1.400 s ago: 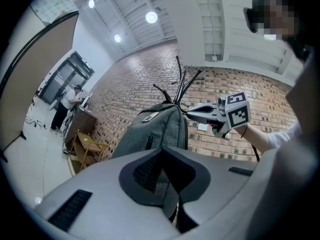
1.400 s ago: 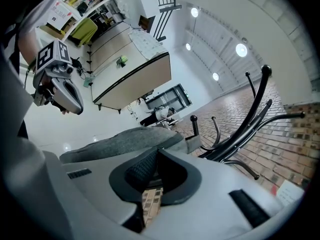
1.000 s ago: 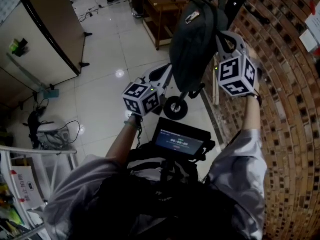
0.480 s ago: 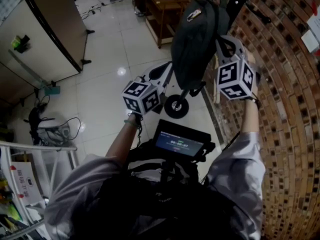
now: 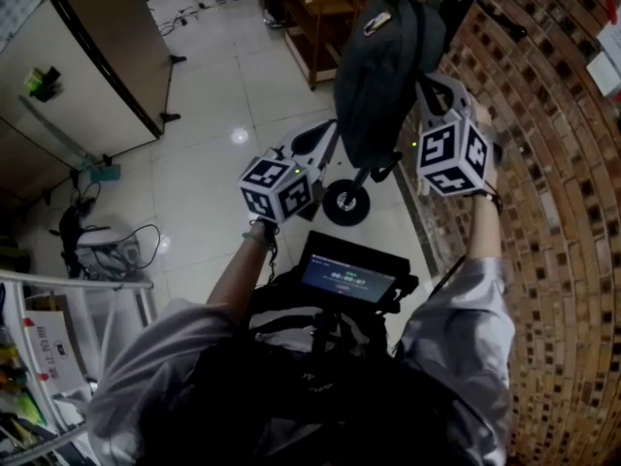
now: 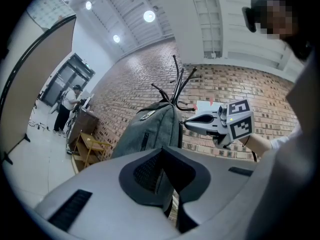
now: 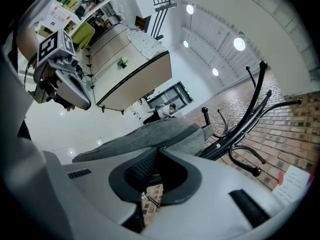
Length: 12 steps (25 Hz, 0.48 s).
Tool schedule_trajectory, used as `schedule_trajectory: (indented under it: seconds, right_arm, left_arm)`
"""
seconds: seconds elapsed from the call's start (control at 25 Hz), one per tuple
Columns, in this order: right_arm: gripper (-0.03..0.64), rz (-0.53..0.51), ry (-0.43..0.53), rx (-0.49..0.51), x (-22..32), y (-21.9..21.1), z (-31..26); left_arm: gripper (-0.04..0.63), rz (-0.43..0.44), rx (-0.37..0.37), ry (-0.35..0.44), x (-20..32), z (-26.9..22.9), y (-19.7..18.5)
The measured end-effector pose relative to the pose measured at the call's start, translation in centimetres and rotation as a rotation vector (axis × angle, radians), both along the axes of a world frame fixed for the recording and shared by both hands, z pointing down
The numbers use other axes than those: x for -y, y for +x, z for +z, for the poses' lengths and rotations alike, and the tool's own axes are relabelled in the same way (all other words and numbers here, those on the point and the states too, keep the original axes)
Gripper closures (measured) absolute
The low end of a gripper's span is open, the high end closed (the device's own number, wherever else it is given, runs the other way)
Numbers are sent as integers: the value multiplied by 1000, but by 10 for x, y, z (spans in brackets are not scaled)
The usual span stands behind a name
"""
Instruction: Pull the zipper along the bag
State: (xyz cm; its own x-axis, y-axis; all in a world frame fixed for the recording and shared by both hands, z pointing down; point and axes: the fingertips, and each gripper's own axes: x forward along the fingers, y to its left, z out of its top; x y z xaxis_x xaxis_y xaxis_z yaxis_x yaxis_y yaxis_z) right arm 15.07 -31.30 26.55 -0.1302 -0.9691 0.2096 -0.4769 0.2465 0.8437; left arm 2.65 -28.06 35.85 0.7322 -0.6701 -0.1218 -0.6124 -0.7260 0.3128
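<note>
While one bag (image 5: 383, 76) hangs, one coat rack (image 7: 227, 138)

the scene is lit evenly by round ceiling lights (image 6: 149, 16), blown out high above the fingers (image 6: 142, 174) of the left gripper (image 6: 162, 156). one lamp is mirrored as a glare spot (image 5: 239, 136) on the glossy floor (image 5: 209, 212) left of those fingers. the bag (image 5: 383, 76) is rendered dark and flat. straight lines are bowed by fisheye distortion, and both gripper views are ringed in black.
</note>
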Motion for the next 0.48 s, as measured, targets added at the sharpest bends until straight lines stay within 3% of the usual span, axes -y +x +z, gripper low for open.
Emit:
schedule_trajectory:
  seconds: [0.48]
  right_arm:
    - [601,-16,-29,25,-8,-1,15]
  left_arm:
    - [588,5,12,-18,-6,5,6]
